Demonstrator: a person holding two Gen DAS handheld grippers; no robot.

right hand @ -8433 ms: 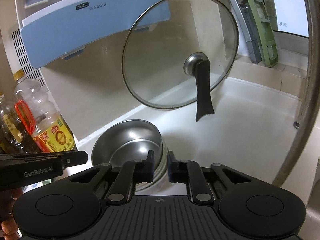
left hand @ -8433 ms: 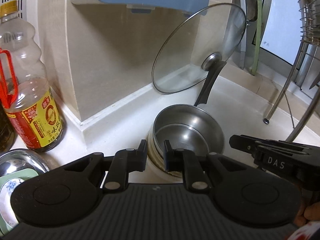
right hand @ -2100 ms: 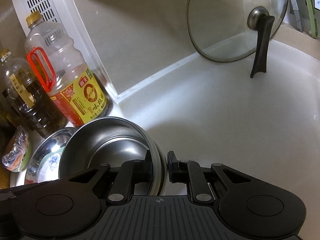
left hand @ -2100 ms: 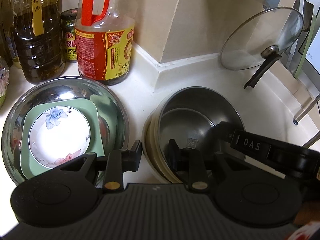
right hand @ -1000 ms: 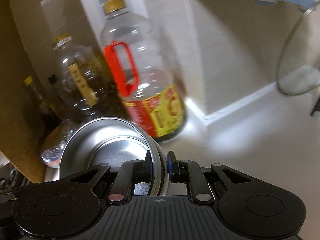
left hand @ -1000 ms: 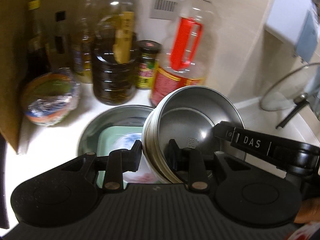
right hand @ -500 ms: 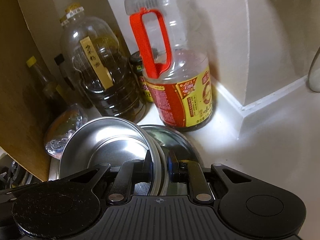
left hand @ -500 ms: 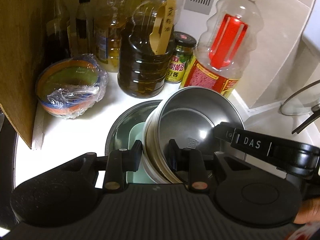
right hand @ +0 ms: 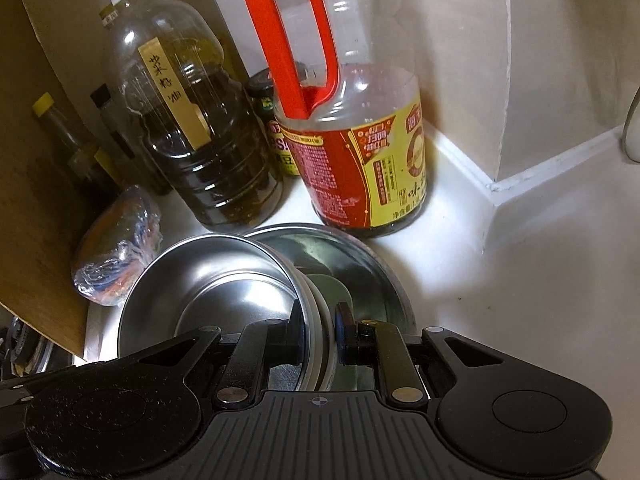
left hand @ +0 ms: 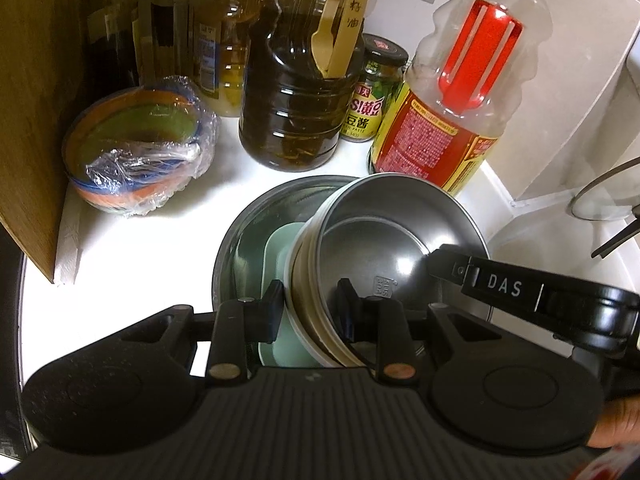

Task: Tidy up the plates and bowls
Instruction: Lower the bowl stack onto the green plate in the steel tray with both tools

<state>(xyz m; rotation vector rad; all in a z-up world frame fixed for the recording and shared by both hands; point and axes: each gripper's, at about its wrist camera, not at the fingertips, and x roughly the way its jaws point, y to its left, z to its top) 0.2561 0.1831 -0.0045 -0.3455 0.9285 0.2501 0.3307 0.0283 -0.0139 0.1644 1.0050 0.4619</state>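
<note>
Steel on steel: the nested stack of round metal bowls (left hand: 394,236), low centre of frame, hangs over the wide steel basin (left hand: 256,216) holding a pale green dish (left hand: 282,248). Left gripper (left hand: 308,306) and right gripper (right hand: 319,334) fingers pinch opposite rims, presumably to balance it.

Green dish (left hand: 280,252) mostly hidden under bowl stack (left hand: 384,240); contents unseen.
</note>
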